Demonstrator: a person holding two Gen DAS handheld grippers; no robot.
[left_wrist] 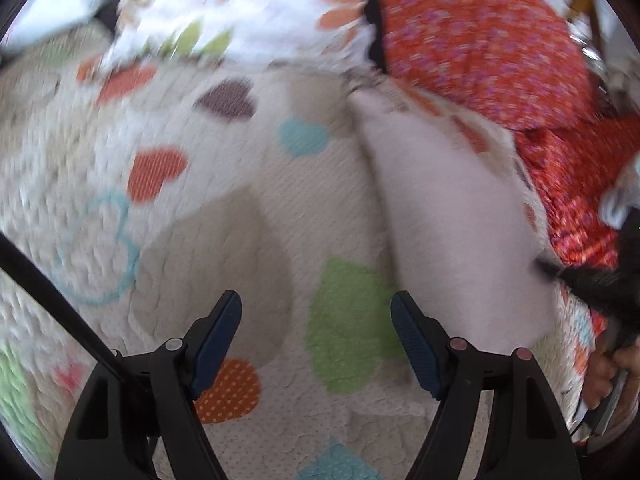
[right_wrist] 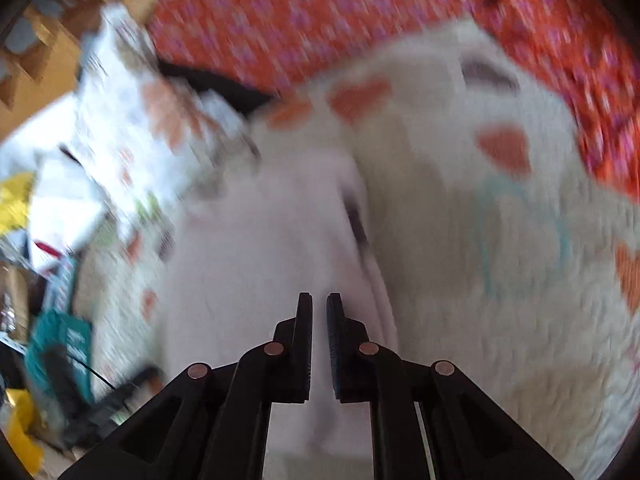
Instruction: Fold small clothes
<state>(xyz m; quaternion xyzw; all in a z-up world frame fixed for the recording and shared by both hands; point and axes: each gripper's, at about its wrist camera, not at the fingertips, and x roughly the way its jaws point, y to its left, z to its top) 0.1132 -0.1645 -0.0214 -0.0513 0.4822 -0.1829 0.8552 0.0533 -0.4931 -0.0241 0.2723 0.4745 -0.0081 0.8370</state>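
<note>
A small white garment (left_wrist: 452, 208) lies folded on a quilted blanket with coloured hearts (left_wrist: 240, 184). My left gripper (left_wrist: 316, 312) is open and empty, just left of the garment over the blanket. In the right wrist view the white garment (right_wrist: 256, 248) lies right ahead of my right gripper (right_wrist: 319, 300), whose jaws are nearly together; the blur hides whether cloth is pinched between them. The right gripper also shows in the left wrist view (left_wrist: 592, 280) at the garment's right edge, with the holding hand below it.
Red cloth with pink dots (left_wrist: 480, 40) lies behind and to the right. A white floral cloth (left_wrist: 224, 4) lies at the back. In the right wrist view, a teal box (right_wrist: 60, 344), yellow items (right_wrist: 16, 196) and clutter sit on the left.
</note>
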